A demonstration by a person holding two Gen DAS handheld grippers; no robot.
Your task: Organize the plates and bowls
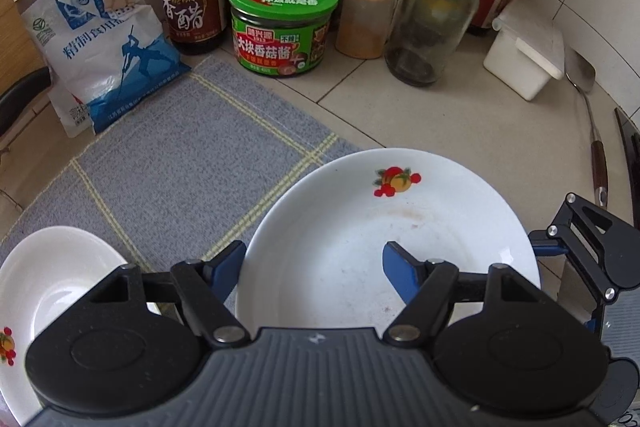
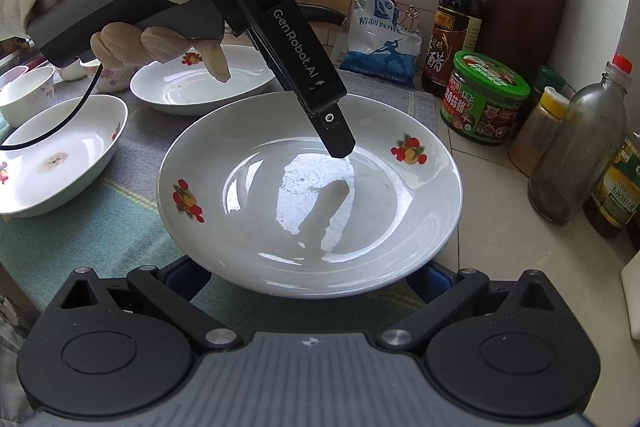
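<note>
Two grippers share one white fruit-printed ceramic plate (image 1: pixel 384 227). Left wrist view: the left gripper (image 1: pixel 314 263) has its blue fingers (image 1: pixel 396 273) straddling the plate's near-left rim, partly open; contact unclear. Right wrist view: the right gripper (image 2: pixel 308 279) fingers sit hidden beneath the empty plate's edge over the grey checked mat (image 2: pixel 120 227) on the desk, so I cannot tell their grip, likely supporting a lift.

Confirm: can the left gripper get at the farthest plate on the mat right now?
Probably yes: the left gripper straddles the rim of the near plate, seemingly gripping nothing, and only bare mat lies between it and the farthest plate.
</note>
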